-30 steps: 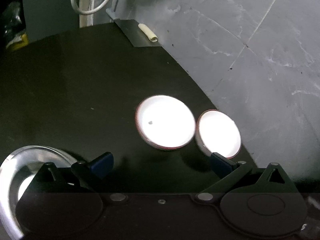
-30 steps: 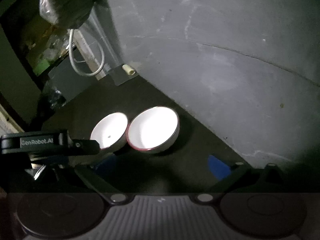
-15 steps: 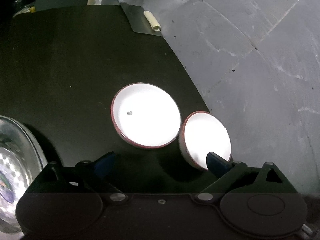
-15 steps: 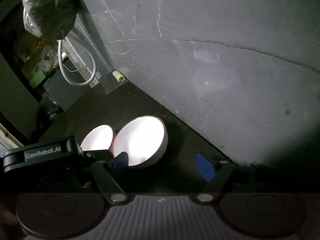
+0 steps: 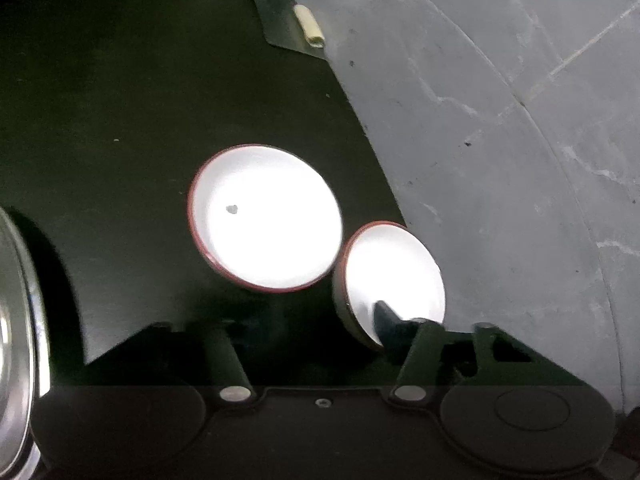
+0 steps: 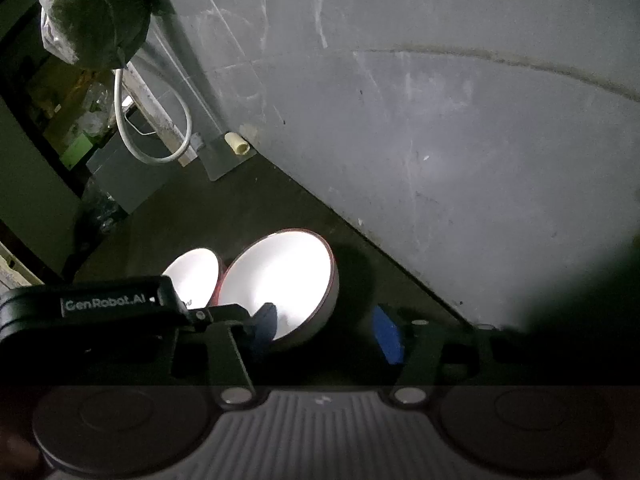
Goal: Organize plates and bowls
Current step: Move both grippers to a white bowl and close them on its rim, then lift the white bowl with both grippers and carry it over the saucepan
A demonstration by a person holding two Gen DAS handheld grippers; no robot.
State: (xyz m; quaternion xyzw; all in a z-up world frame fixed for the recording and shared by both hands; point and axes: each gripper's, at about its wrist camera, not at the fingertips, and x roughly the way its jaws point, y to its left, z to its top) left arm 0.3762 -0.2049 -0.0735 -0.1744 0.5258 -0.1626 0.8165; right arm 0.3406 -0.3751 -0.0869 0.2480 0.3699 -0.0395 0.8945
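Note:
Two white bowls with red rims stand side by side on the black table point(image 5: 120, 100). The left one point(image 5: 264, 216) has a dark speck inside; it shows as the smaller-looking bowl point(image 6: 192, 276) in the right wrist view. My left gripper point(image 5: 304, 320) is closing low over the table, its right finger point(image 5: 386, 316) over the near inside of the right bowl point(image 5: 394, 276). My right gripper point(image 6: 326, 320) is closing astride that same bowl's point(image 6: 280, 280) near wall. Its left pad point(image 6: 266, 320) is inside, its blue right pad point(image 6: 386, 334) outside, clear of the wall. The left gripper's body point(image 6: 100, 308) crosses in front.
A shiny steel plate point(image 5: 20, 320) lies at the table's left edge. The grey wall point(image 6: 440, 140) runs along the table's right side. At the far corner are a metal bracket with a cream tube point(image 6: 237, 144), a white hose point(image 6: 160, 136) and a hanging plastic bag point(image 6: 92, 12).
Both grippers have come down and closer to the bowls while their jaws narrowed. One finger of each now sits over the right bowl. The steel plate has slid toward the left view's edge.

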